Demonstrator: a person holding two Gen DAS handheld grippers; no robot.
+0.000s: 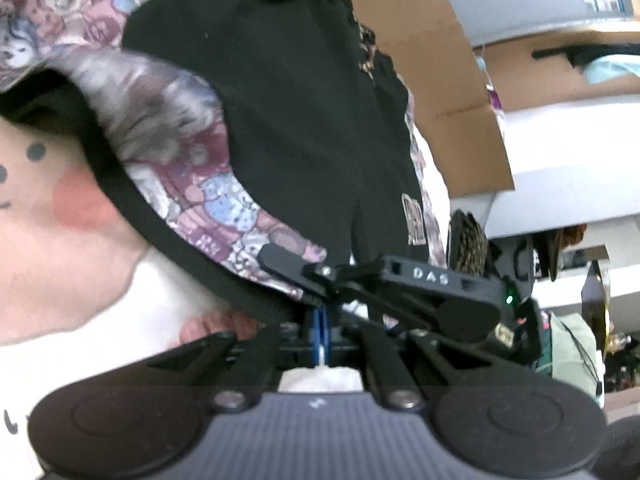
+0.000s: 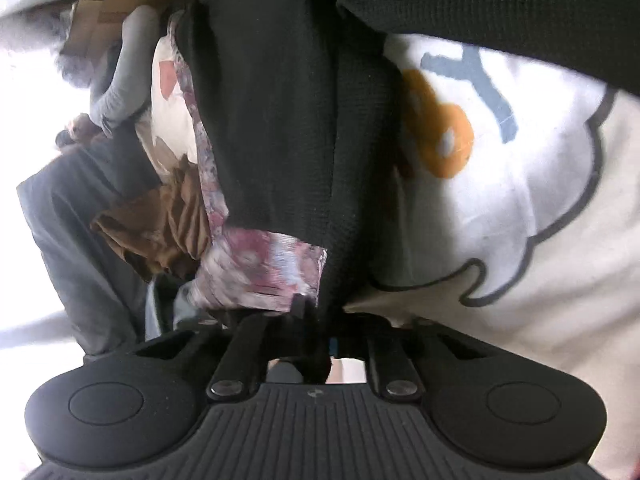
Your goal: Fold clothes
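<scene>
Black garment [image 2: 280, 120] hiding right tool [image 2: 318, 320] tips

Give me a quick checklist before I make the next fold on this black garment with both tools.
1. Left tool shut on the black garment: ok.
2. Right tool shut on the same garment: ok.
3. Garment spread flat: not ok, it hangs bunched, patterned lining showing.
4. Tools apart from each other: not ok, the right tool crosses right in front of the left one.
5. Cartoon-print sheet bare where the fold lands: cannot tell.
</scene>
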